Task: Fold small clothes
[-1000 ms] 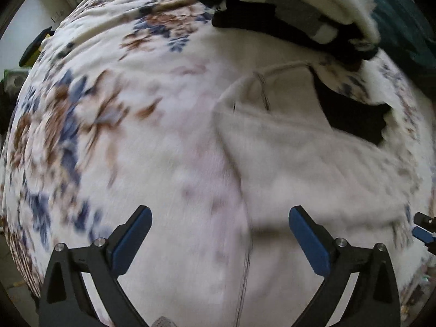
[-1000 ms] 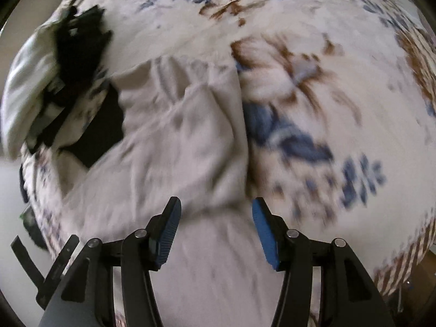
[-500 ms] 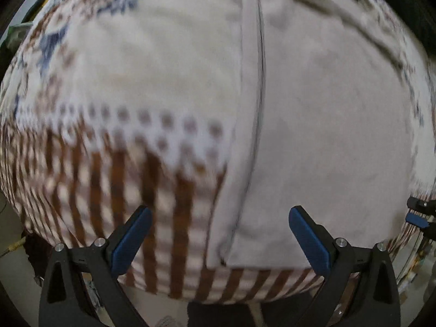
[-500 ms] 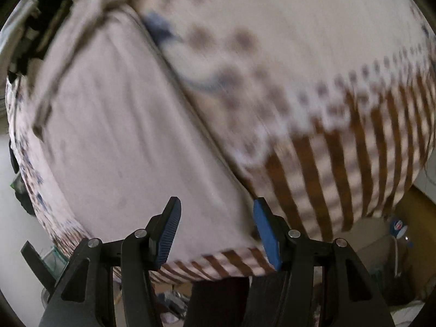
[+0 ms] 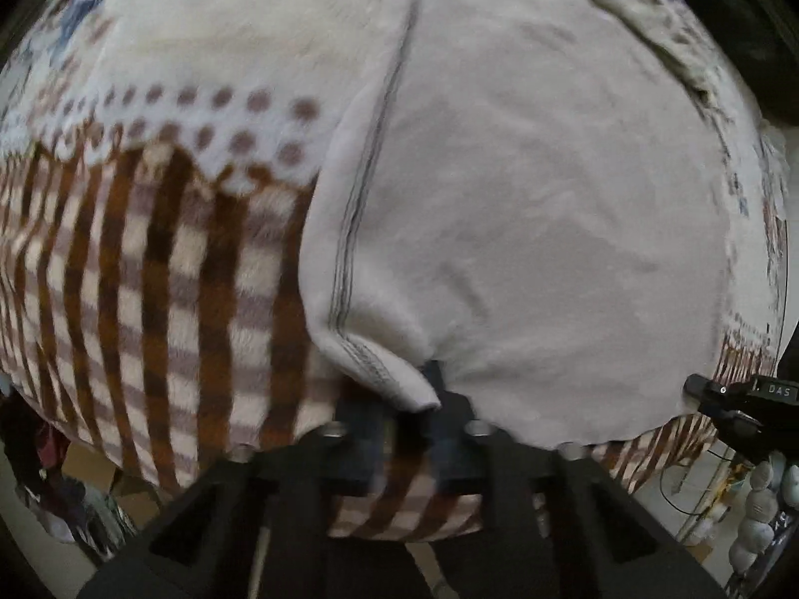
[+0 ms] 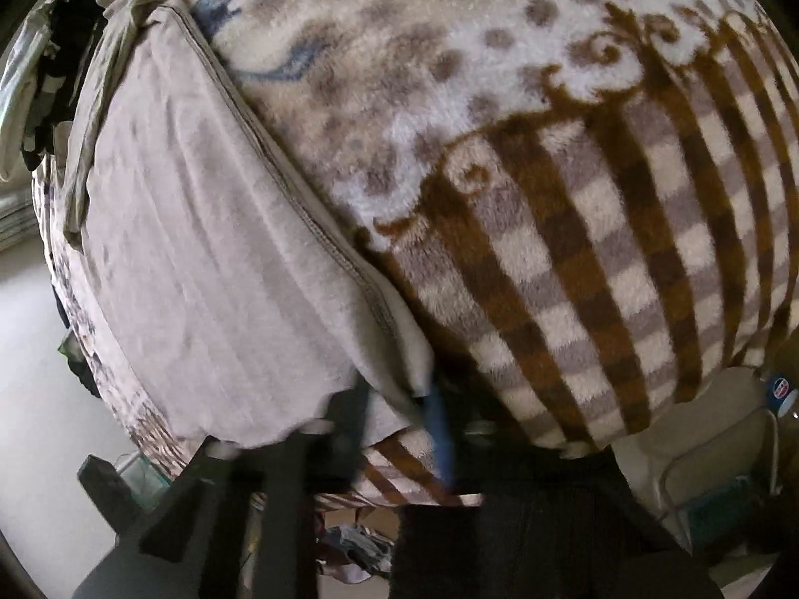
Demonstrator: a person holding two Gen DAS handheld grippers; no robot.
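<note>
1. The pale garment (image 5: 539, 209) lies flat on a blanket-covered bed (image 5: 165, 269), its near hem right at the bed's edge. In the left wrist view it fills the 12 to 3 o'clock part of the frame.
2. Nearest, at 6 o'clock in the left view, the left hand-held gripper (image 5: 414, 429) has come together on the garment's stitched near corner; the cloth puckers up where the pads pinch it.
3. At 6 o'clock in the right view, the right hand-held gripper (image 6: 399, 419) is closing on the opposite near corner, and the hem (image 6: 389, 329) sits between the blue pads. It looks pinched already, though blur keeps me from being sure how firmly.
4. To do this step well, I'd want both pinches to take the garment alone and none of the fleecy blanket beneath. The checked pile sits just under each corner, so a shallow bite on the hem is safer than a deep one.
5. Then lift both corners evenly and carry them toward 12 o'clock, keeping the hem taut between the two so the fold lands square.
6. Farther off, at 10 o'clock in the right view, a heap of dark and light clothes (image 6: 65, 50) sits beyond the garment's far end; the folded edge should stop short of it.
</note>
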